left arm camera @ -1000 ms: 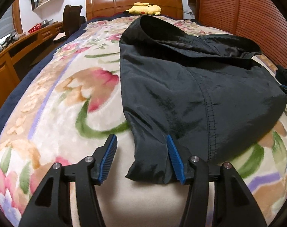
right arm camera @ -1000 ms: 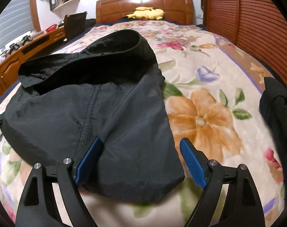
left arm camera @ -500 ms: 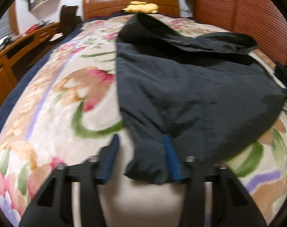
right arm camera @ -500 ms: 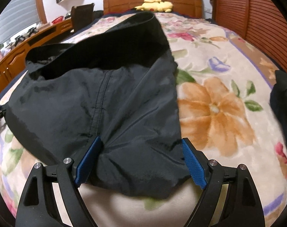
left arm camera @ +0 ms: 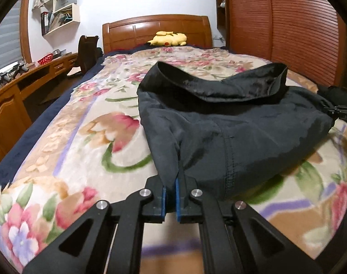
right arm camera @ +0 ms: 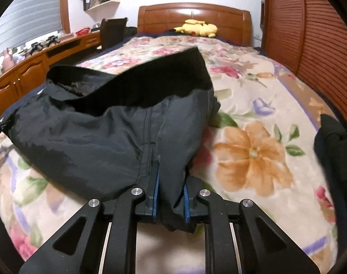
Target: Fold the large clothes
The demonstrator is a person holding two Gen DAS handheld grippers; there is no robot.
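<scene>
A large black garment (left arm camera: 230,123) lies on the floral blanket (left arm camera: 82,155), its open collar or waistband turned toward the headboard. My left gripper (left arm camera: 170,196) is shut on the garment's near left corner, with cloth pinched between the blue pads. In the right wrist view the same black garment (right arm camera: 105,137) spreads to the left. My right gripper (right arm camera: 170,203) is shut on its near right corner, with a thick bunch of cloth between the pads and a tail hanging below.
A yellow plush toy (left arm camera: 169,39) lies by the wooden headboard (left arm camera: 155,29). A wooden desk (left arm camera: 18,91) and a dark chair (left arm camera: 87,52) stand left of the bed. A slatted wooden wall (left arm camera: 299,34) runs along the right. Another dark item (right arm camera: 335,159) lies at the right edge.
Both grippers were open around the garment's near corners. They have shut on the cloth and lifted it slightly.
</scene>
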